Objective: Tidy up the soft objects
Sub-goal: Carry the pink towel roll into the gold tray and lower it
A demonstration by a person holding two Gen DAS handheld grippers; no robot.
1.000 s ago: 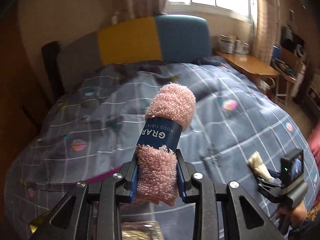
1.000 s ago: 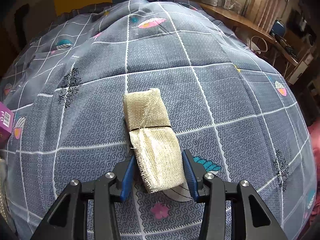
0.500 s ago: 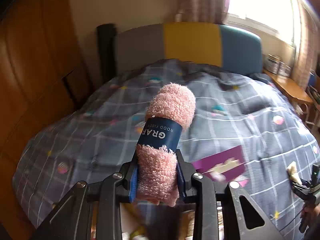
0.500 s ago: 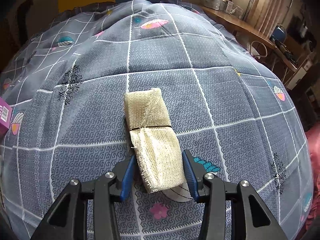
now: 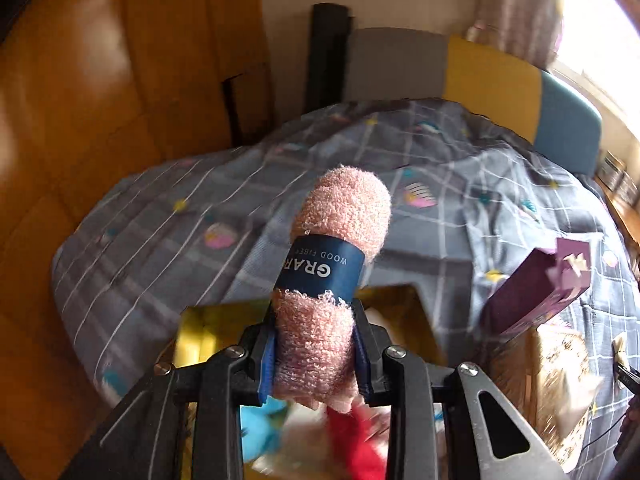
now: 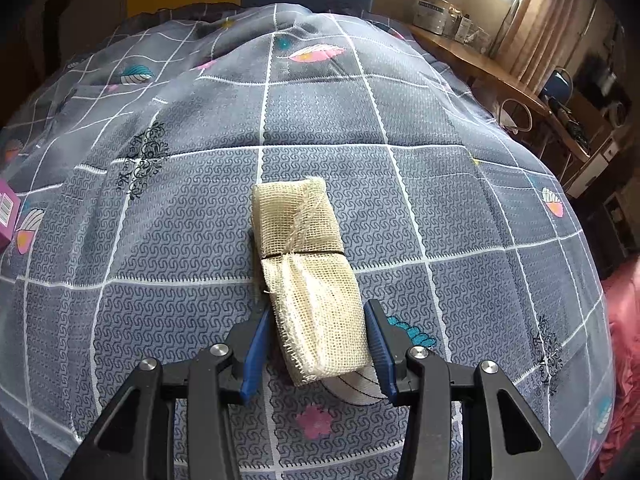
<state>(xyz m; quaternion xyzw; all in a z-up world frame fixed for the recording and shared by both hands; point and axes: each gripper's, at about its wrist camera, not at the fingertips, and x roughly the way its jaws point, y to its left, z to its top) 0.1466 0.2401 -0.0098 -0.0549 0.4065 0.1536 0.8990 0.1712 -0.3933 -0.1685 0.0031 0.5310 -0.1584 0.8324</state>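
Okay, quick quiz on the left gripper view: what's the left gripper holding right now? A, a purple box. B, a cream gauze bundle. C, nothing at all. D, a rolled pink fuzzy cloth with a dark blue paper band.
D: in the left wrist view the left gripper has its blue pads pressed on the lower end of the rolled pink cloth, whose blue band sits just above the pads.

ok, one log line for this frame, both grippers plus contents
left gripper: shut on pink towel roll, over yellow box | right gripper: shut on gauze bundle, above bedspread
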